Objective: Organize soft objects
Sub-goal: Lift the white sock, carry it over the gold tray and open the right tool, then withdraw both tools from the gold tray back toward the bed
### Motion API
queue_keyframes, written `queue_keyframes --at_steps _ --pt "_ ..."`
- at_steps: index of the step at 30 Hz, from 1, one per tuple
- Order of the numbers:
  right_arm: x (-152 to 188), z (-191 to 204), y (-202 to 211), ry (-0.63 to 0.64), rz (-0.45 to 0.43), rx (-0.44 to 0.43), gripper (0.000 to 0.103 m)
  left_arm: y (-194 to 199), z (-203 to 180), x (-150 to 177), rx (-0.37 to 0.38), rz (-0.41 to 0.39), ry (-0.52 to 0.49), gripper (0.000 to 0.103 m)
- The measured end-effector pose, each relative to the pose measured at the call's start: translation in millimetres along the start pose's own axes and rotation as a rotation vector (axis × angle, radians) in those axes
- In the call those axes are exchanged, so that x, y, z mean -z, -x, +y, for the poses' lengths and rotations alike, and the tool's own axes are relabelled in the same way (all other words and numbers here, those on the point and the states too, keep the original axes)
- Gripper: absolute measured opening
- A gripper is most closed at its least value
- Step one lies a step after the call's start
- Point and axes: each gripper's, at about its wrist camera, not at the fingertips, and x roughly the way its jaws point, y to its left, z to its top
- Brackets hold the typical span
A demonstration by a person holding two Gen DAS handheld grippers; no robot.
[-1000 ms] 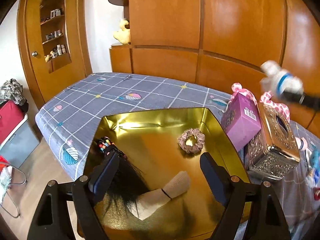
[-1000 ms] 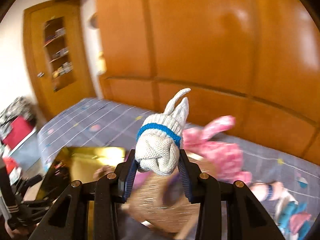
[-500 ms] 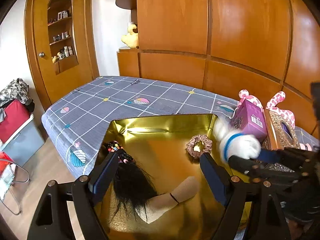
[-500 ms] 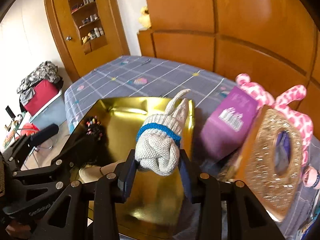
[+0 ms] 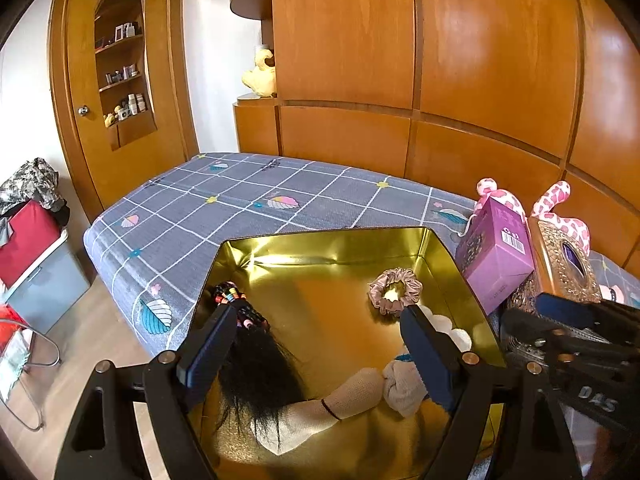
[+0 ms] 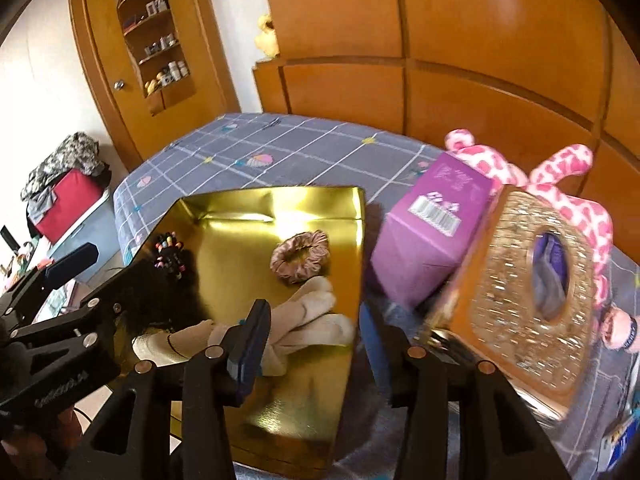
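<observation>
Both grippers are empty: left gripper (image 5: 318, 344) wide, right gripper (image 6: 314, 344) opening above gold tray (image 6: 280, 200); its lettering is unreadable.

We see a bed (image 5: 248, 196) with a grey checked sheet. Directly on it sit 1 gold tray (image 5: 352, 240), 1 purple box (image 5: 492, 268), 1 ornate gold tissue box (image 6: 520, 300) and 1 pink plush toy (image 6: 560, 168).

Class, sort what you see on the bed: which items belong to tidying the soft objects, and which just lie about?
Part of the job:
gold tin
knotted white gloves
pink scrunchie
black wig
right gripper

Lying about:
purple box
glittery tissue box
</observation>
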Motion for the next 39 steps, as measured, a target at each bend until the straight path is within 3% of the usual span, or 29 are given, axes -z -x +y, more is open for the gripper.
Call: queue_keyframes --at_steps 17,29,39 --pt "22 -53 70 -0.089 -0.145 0.150 0.046 4 -14 5 0.037 0.002 -0.043 0.084" --pt "57 -169 128 -0.273 -0.156 0.407 0.046 24 -54 17 0.109 -0.043 -0.183 0.084" --pt "92 -247 181 -0.428 -0.175 0.579 0.046 41 -96 33 0.235 -0.037 -0.297 0.084"
